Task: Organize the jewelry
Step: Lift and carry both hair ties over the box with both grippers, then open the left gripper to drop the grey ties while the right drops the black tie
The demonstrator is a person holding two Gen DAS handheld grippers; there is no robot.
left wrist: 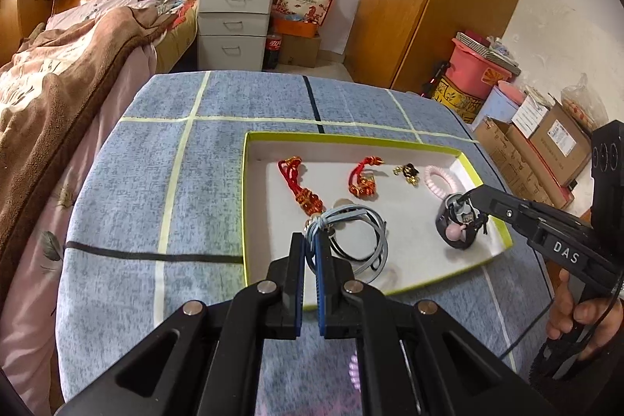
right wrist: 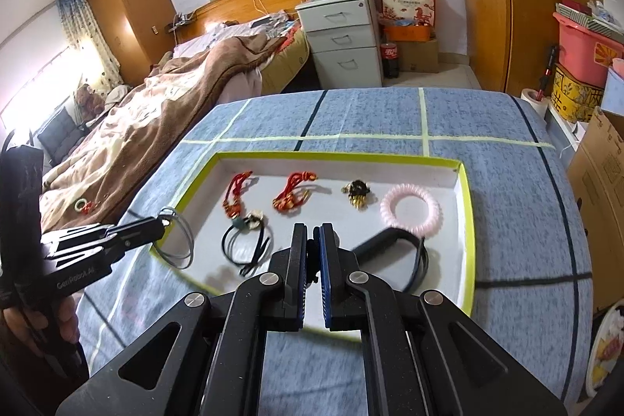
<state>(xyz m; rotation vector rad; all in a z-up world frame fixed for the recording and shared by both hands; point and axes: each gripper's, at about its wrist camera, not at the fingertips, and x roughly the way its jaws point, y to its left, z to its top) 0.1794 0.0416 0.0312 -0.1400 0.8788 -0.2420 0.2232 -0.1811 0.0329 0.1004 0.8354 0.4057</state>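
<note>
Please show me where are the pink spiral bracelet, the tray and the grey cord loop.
pink spiral bracelet [right wrist: 412, 212], right wrist view, coil.
tray [right wrist: 468, 221], right wrist view, green rim.
grey cord loop [left wrist: 380, 240], left wrist view, strand.

Matt white card tray, woven blue cloth, glossy pink bead bracelet

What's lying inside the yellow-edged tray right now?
The tray holds two red knotted charms, a gold-black piece, a pink coil bracelet and a black cord loop. The right gripper hides the near middle.

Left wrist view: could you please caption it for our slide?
Left gripper lifts a grey cord over the tray.
</note>
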